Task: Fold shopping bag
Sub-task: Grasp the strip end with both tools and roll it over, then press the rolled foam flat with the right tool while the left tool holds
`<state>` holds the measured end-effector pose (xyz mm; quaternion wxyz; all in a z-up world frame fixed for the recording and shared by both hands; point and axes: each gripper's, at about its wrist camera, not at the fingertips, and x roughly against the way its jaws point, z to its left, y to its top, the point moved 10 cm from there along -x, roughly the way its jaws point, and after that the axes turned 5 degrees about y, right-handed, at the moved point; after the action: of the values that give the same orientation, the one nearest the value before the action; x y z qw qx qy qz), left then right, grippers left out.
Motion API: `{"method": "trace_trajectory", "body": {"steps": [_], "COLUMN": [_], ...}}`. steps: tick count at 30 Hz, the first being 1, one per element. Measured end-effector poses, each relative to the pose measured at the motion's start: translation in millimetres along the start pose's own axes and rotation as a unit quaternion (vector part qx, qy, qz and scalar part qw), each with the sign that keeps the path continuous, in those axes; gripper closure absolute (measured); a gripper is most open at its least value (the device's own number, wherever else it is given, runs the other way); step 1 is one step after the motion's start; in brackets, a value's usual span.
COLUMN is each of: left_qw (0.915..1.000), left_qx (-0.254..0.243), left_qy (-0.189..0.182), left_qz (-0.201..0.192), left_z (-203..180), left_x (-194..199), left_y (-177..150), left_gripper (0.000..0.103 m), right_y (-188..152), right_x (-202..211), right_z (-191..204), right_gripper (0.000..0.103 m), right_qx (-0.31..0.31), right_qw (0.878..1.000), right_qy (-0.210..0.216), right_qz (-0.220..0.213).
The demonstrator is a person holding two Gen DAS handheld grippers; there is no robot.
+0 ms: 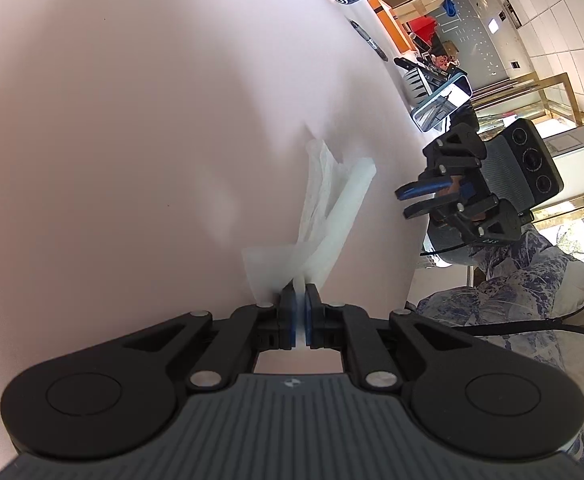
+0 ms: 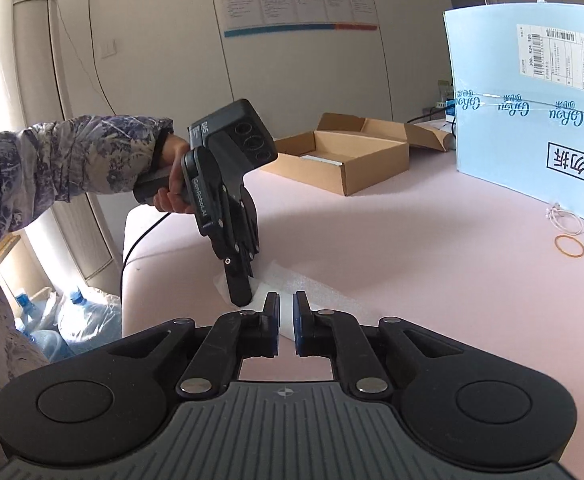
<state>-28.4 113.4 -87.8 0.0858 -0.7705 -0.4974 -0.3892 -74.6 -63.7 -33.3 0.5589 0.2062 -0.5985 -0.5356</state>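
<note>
— While the left gripper (image 1: 300,304) pinches a white shopping bag (image 1: 332,216) on the pink surface (image 1: 131,120), what does the scene show?

— Its blue pads are pressed together on the bag's near end, with thin white material squeezed between them. Ahead of the tips, the bag runs away as a narrow folded strip, with a crumpled layer fanning out beside it.

— And the right gripper (image 2: 286,308)?

— Nearly closed and empty: only a narrow slit separates its pads, nothing is caught there, and the bag lies on the surface just beyond and below its tips. From the left wrist camera it hangs in the air off to the right of the bag, clear of it.

— Who holds the tools?

— A person in a blue-and-white patterned sleeve (image 2: 71,160); a hand (image 2: 171,184) grips the left tool's handle.

— What lies farther off?

— Beyond the right gripper, an open cardboard box (image 2: 348,160); to the right, a pale blue panel (image 2: 532,120) and an orange rubber band (image 2: 569,246) on the surface.
</note>
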Motion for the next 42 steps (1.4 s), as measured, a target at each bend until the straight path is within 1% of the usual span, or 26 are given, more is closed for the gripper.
{"method": "trace_trajectory", "body": {"steps": [2,5,7,9,11,12,14,15,17,18,19,20,21,22,23,26,27,29,31,32,34,36,37,39,41,42], "left_qw": [1.0000,0.9997,0.9993,0.9983,0.9970,0.9950,0.9898,0.9847,0.9734,0.9659,0.9523,0.9431,0.9283,0.9126,0.9053,0.8937,0.8947,0.8969,0.8972,0.8949,0.8887,0.8805,0.8765,0.8722,0.8749,0.8755], "left_qx": [-0.002,-0.005,-0.009,-0.009,0.001,0.000,-0.004,-0.009,0.004,0.011,0.028,0.033,0.030,0.021,0.014,-0.008,-0.009,0.011,0.038,0.050,0.053,0.054,0.053,0.057,0.061,0.057], "left_qy": [0.009,0.025,0.036,0.053,0.065,0.082,0.115,0.137,0.144,0.146,0.141,0.137,0.136,0.135,0.131,0.135,0.145,0.171,0.175,0.178,0.208,0.260,0.279,0.288,0.279,0.282], "left_qz": [-0.001,-0.005,-0.008,-0.024,-0.041,-0.057,-0.085,-0.108,-0.178,-0.214,-0.269,-0.301,-0.345,-0.385,-0.404,-0.428,-0.422,-0.408,-0.404,-0.406,-0.405,-0.392,-0.389,-0.391,-0.391,-0.388], "left_z": [0,-3,-5,-9,-9,-12,-16,-19,-29,-35,-42,-49,-61,-75,-83,-97,-96,-82,-67,-61,-52,-42,-37,-30,-26,-25], "left_x": [0,1,1,4,6,10,19,27,49,61,78,85,90,91,88,59,42,14,-4,-7,-8,-9,-9,-5,-4,-4], "left_y": [0,0,0,-1,-6,-12,-22,-28,-39,-46,-52,-54,-57,-56,-53,-40,-34,-25,-17,-14,-12,-15,-16,-20,-22,-22], "left_gripper": [0.097,0.097,0.097,0.096,0.096,0.094,0.078,0.067,0.066,0.066,0.066,0.066,0.068,0.074,0.075,0.084,0.087,0.087,0.090,0.091,0.091,0.093,0.094,0.098,0.099,0.099], "right_y": [-4,-7,-7,-8,-9,-10,-10,-11,-11,-11,-11,-12,-12,-12,-11,-11,-11,-11,-12,-11,-11,-11,-11,-11,-10,-9], "right_x": [-14,-28,-31,-33,-35,-35,-37,-38,-38,-39,-39,-39,-40,-40,-41,-42,-42,-42,-42,-42,-43,-43,-43,-43,-43,-42], "right_z": [-9,-26,-33,-38,-41,-42,-44,-45,-47,-48,-48,-49,-49,-50,-50,-50,-50,-49,-48,-47,-46,-46,-47,-47,-45,-43], "right_gripper": [0.096,0.098,0.100,0.102,0.102,0.102,0.102,0.102,0.102,0.102,0.102,0.102,0.102,0.102,0.102,0.102,0.102,0.102,0.102,0.102,0.102,0.102,0.102,0.102,0.101,0.097], "right_qx": [-0.004,-0.025,-0.043,-0.045,-0.046,-0.046,-0.047,-0.048,-0.049,-0.049,-0.048,-0.048,-0.047,-0.046,-0.045,-0.039,-0.036,-0.033,-0.032,-0.028,-0.022,-0.023,-0.025,-0.026,-0.017,-0.003], "right_qw": [1.000,0.998,0.998,0.998,0.997,0.997,0.997,0.997,0.997,0.997,0.997,0.997,0.996,0.996,0.996,0.996,0.996,0.996,0.995,0.995,0.995,0.995,0.995,0.995,0.995,0.995], "right_qy": [-0.018,-0.039,-0.038,-0.042,-0.046,-0.048,-0.052,-0.053,-0.055,-0.056,-0.057,-0.058,-0.060,-0.062,-0.064,-0.071,-0.073,-0.079,-0.086,-0.089,-0.092,-0.090,-0.089,-0.087,-0.090,-0.097], "right_qz": [0.018,0.031,0.032,0.032,0.033,0.033,0.034,0.034,0.035,0.035,0.035,0.036,0.036,0.036,0.036,0.037,0.037,0.036,0.033,0.034,0.035,0.035,0.034,0.032,0.030,0.029]}}
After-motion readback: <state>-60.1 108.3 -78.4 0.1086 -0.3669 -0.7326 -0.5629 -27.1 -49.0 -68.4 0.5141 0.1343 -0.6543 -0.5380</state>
